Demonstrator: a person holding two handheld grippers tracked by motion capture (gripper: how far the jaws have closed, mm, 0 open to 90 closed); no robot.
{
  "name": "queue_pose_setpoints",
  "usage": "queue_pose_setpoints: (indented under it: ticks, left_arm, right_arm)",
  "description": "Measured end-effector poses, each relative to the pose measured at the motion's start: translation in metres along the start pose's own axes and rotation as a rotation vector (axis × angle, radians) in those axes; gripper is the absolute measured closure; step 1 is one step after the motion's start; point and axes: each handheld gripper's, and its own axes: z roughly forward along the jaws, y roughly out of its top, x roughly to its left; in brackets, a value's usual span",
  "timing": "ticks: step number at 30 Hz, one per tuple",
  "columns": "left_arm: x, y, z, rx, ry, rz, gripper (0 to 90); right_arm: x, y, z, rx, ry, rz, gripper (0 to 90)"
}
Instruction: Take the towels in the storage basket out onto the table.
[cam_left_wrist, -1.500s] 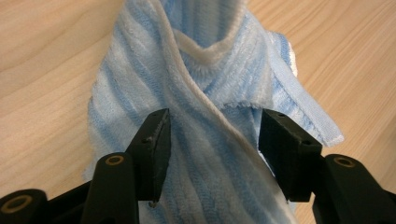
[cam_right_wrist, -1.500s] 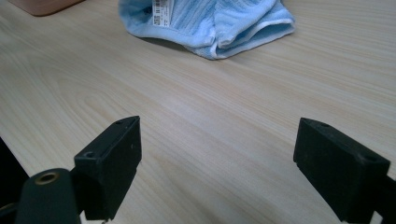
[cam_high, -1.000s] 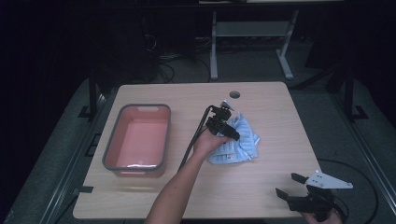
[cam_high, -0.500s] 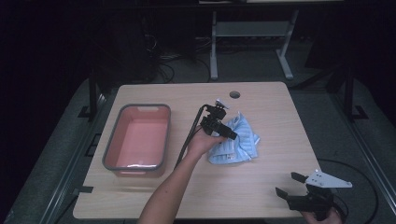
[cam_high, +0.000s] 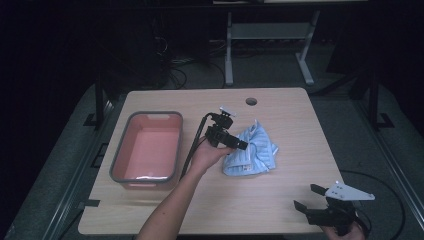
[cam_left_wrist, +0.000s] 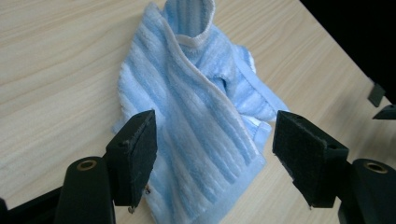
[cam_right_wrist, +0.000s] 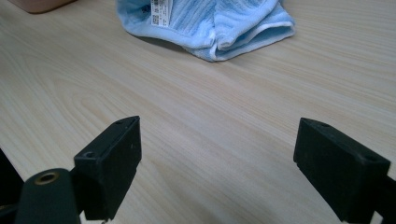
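Jaws of the left gripper (cam_left_wrist: 212, 163) have just been opening, apart above the crumpled light-blue striped towel (cam_left_wrist: 201, 116); it should lift clear without snagging it.

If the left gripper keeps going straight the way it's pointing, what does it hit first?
Most likely the blue towel: it lies crumpled on the table right ahead of the left gripper, whose open jaws frame it without touching. How far off it lies is unclear.

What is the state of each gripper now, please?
Left gripper: open, jaws have just been opening, above the towel, not gripping it.
Right gripper: open, holding nothing, over the table.
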Motion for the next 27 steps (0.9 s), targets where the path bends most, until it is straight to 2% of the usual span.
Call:
queue_pose_setpoints:
  ticks: [7,14,19,21,23,27]
  left_arm:
    - [-0.001,-0.010,-0.008,-0.023,-0.010,0.000,30.3]
    - [0.000,-0.022,-0.016,-0.010,-0.002,0.032,30.2]
    - [0.001,-0.030,-0.021,-0.023,-0.005,0.030,29.6]
    - [0.001,-0.034,-0.021,-0.027,-0.014,0.024,29.3]
    - [0.001,-0.037,-0.023,-0.022,-0.014,0.039,29.1]
    - [-0.002,-0.045,-0.024,-0.025,-0.032,0.042,28.6]
  right_arm:
    - [0.001,0.001,0.001,0.003,0.000,-0.003,14.5]
    - [0.000,0.001,0.001,0.003,-0.005,-0.008,14.5]
    - [0.000,0.001,0.002,0.009,-0.005,-0.004,14.3]
    - [0.001,0.001,0.002,0.010,-0.006,-0.006,14.4]
    - [0.001,0.001,0.002,0.011,-0.007,-0.006,14.3]
    - [0.001,0.001,0.003,0.014,-0.007,-0.005,14.3]
